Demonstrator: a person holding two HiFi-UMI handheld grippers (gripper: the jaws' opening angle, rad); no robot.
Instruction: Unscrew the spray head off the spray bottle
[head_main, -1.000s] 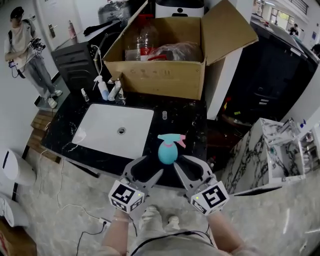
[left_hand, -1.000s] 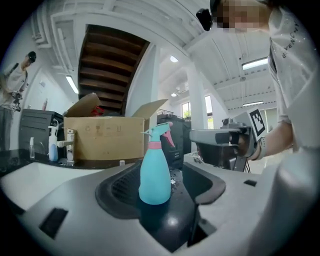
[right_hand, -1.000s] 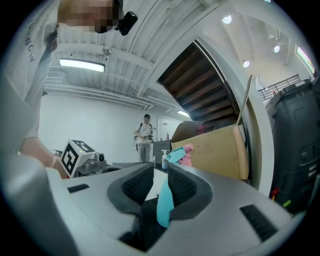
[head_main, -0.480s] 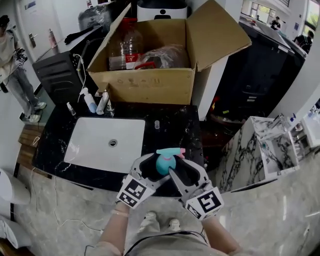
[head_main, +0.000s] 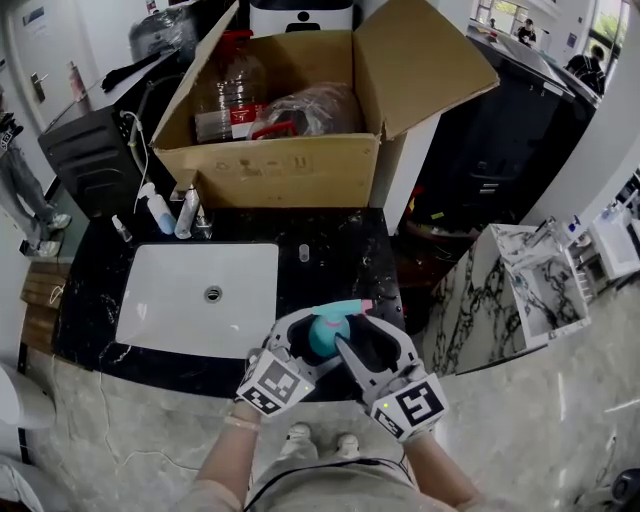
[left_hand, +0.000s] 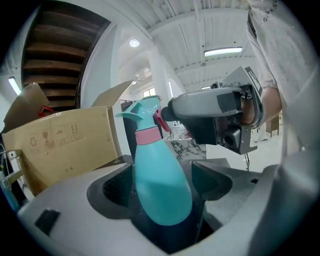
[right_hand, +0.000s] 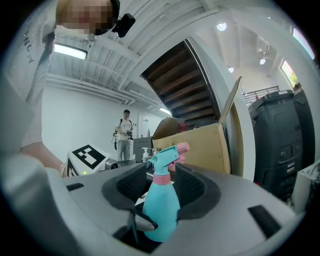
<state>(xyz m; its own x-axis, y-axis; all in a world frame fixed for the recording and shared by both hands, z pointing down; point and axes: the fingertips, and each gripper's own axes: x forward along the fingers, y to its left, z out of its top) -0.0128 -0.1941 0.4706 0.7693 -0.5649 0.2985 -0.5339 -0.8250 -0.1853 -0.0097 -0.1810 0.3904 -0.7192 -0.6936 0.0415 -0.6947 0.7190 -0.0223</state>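
**Bottle upright between two loosened pairs of jaws, head still on**

Big picture first: the black desk (head_main: 340, 250) with its white sink (head_main: 195, 295), the cardboard box (head_main: 270, 170) at the back. Right at the desk's front edge is the teal spray bottle (head_main: 325, 335).

Its long axis runs straight up. The base is hidden behind the jaws. The spray head (right_hand: 165, 155) is on top, nozzle pointing to the right in the head view.

Both grippers come in from the person's side and bracket it. The left gripper (left_hand: 162, 187) has just been opening and its jaws now stand wide. The bottle's belly sits between them with a clear gap on one side, so nothing is clamped.

The right gripper (right_hand: 160, 190) has just been opening too. Its jaws are about half apart and run close alongside the bottle's shoulder, but look slack rather than pressing.

The left surrounds the body low down. The right rides higher, just under the pink collar (left_hand: 147, 135), so it looks the better placed to take the head while the left steadies the body.
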